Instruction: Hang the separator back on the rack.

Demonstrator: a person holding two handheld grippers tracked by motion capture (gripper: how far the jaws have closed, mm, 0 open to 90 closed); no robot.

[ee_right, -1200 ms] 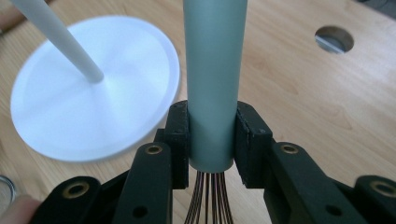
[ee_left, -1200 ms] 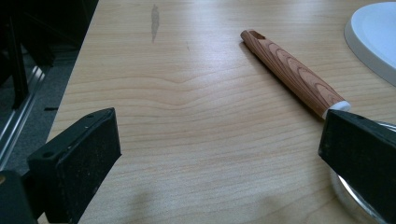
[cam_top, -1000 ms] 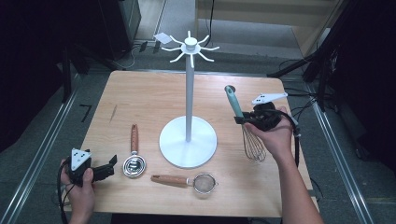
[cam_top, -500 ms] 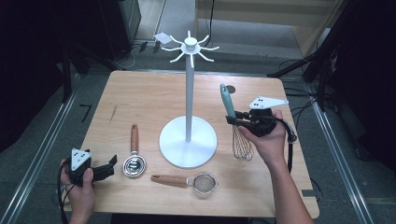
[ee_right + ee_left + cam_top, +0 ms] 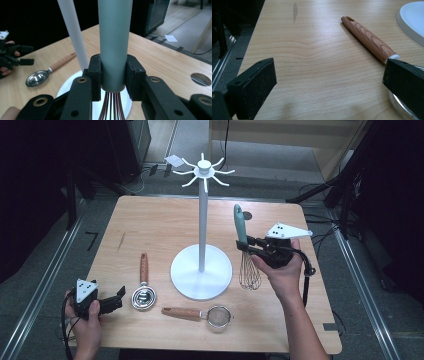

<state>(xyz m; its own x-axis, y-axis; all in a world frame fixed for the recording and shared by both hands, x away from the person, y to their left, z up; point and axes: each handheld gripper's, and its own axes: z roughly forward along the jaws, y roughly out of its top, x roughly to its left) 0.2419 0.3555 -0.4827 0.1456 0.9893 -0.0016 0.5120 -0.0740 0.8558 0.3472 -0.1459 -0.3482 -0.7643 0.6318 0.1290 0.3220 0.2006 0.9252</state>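
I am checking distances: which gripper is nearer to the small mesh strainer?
Left. The left gripper rests at the table's near left corner, beyond the scoop from the strainer; the right gripper holds the whisk raised, farther off.

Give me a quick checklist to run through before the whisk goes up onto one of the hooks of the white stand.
1. Grip: right gripper clamps the whisk at the bottom of its teal handle, pads on both sides. Ok.
2. Whisk orientation: handle up, wires down, nearly upright. Ok.
3. Hanging hole at the handle tip: too small to tell. Cannot tell.
4. Height: handle tip sits well below the hooks of the stand. Not ok yet.
5. Free hooks: nothing hangs on any of them. Ok.
6. Left gripper: open, at the table's near left corner beside the scoop, away from the stand. Ok.
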